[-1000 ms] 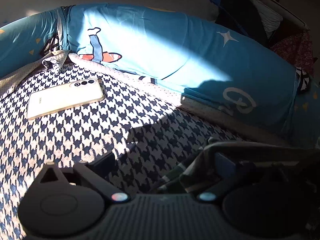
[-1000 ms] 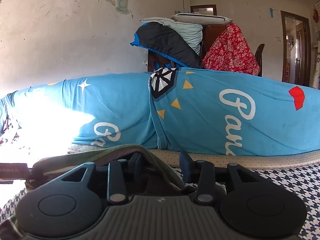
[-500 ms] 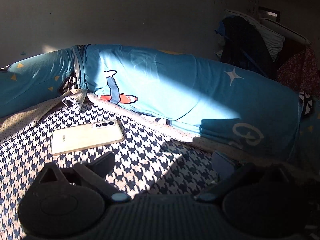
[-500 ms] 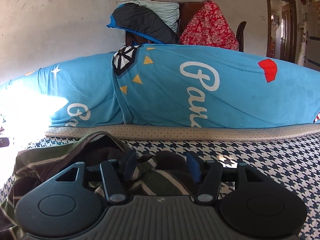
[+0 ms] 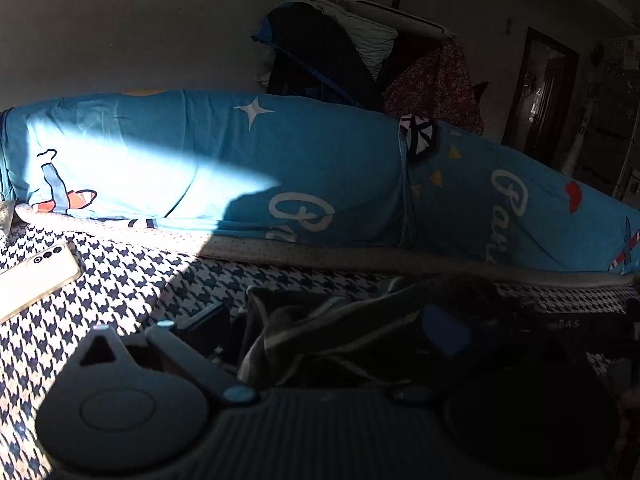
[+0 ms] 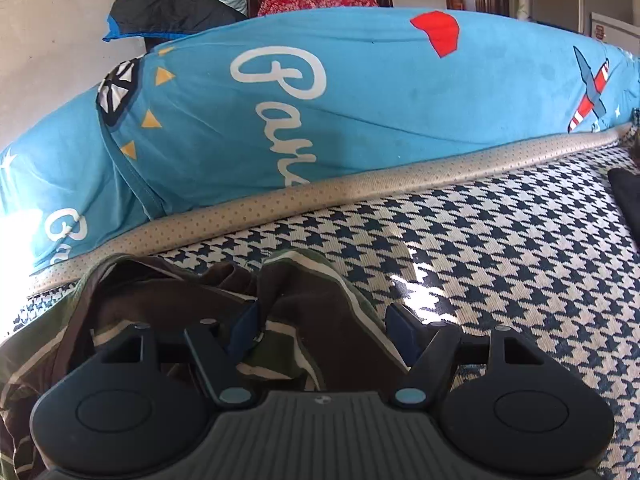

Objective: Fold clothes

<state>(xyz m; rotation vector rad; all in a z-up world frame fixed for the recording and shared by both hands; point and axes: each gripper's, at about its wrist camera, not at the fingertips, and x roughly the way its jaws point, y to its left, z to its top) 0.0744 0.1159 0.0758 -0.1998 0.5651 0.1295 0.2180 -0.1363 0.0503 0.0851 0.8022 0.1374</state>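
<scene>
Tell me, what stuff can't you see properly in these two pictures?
- Phone: left wrist view, cut off by the left edge.
- Striped garment: right wrist view, its near part hidden behind the right claw, which is opening around it; its left side leaves the frame.
- Left claw: left wrist view, its right side lost in deep shadow.
- Dark item: right wrist view, cut by the right edge, unidentifiable.

Crumpled brown-green garment (image 6: 304, 308) white-striped; houndstooth bedcover (image 6: 500, 248) navy-white; long bolster (image 6: 360, 120) turquoise (white script, red patch).
</scene>
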